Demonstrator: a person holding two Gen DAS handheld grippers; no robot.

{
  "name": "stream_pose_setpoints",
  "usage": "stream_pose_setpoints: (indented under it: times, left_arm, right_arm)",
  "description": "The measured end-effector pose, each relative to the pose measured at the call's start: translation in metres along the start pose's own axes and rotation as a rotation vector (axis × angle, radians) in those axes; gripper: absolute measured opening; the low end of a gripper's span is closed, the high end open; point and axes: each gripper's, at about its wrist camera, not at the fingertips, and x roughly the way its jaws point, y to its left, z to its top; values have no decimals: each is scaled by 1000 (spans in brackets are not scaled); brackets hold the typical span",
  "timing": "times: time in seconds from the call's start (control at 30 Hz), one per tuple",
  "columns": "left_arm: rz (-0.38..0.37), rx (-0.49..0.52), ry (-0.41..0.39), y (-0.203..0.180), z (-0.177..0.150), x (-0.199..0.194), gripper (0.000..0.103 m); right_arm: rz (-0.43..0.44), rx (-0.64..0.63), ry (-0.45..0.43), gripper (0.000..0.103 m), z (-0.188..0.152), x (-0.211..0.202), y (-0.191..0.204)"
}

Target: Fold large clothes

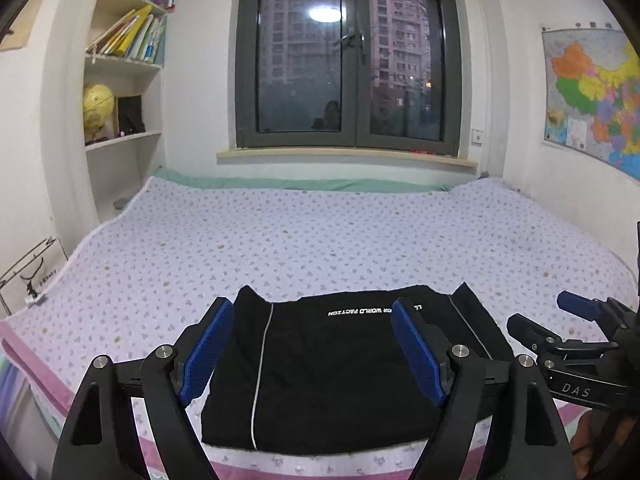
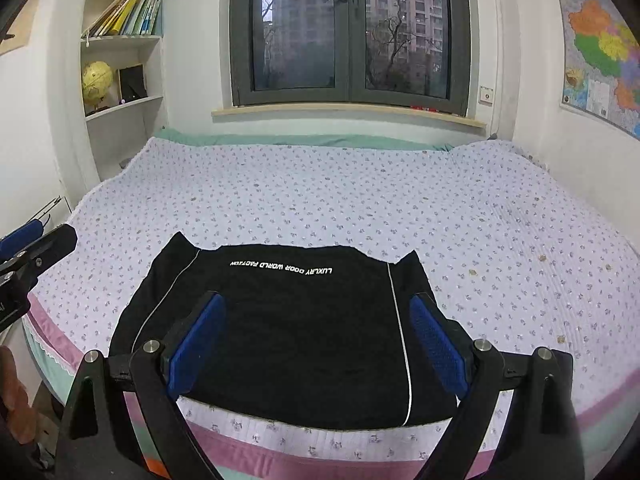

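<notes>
A black garment point(image 1: 324, 368) with white piping and white lettering lies folded into a flat rectangle on the near edge of the bed; it also shows in the right wrist view point(image 2: 280, 328). My left gripper point(image 1: 312, 344) is open and empty, hovering above the garment. My right gripper point(image 2: 316, 332) is open and empty, also above the garment. The right gripper shows at the right edge of the left wrist view point(image 1: 560, 320). The left gripper shows at the left edge of the right wrist view point(image 2: 36, 248).
The bed point(image 2: 360, 200) has a lilac flowered cover with a pink border at the near edge. A window point(image 2: 348, 28) is behind it, a bookshelf point(image 2: 124, 40) with a globe at the left, a wall map point(image 2: 600, 48) at the right.
</notes>
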Motion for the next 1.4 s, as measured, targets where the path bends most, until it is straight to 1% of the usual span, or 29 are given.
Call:
stream_pose_setpoints:
  times: [0.17, 0.3, 0.53, 0.7, 0.8, 0.97, 1.27, 1.4]
  left_arm:
    - [18, 13, 33, -3, -12, 13, 82]
    - [36, 21, 38, -5, -15, 18, 82]
    - [38, 19, 44, -6, -15, 23, 82]
    - [57, 10, 53, -7, -14, 29, 82]
    - [58, 16, 65, -13, -13, 33, 82]
    - [36, 21, 94, -26, -11, 40, 82]
    - [56, 71, 104, -50, -10, 46, 82]
    - [59, 76, 117, -53, -12, 51, 82]
  right_arm:
    - [-6, 17, 36, 95, -6, 8, -2]
    - [-12, 27, 58, 95, -9, 16, -4]
    - [-30, 28, 73, 95, -13, 22, -13]
    - [-39, 37, 74, 95, -18, 22, -19]
    - [-38, 44, 76, 95, -22, 24, -25]
    - [-38, 62, 88, 95, -30, 30, -39]
    - [-19, 102, 97, 95, -38, 36, -58]
    - [-52, 89, 97, 95, -39, 38, -57]
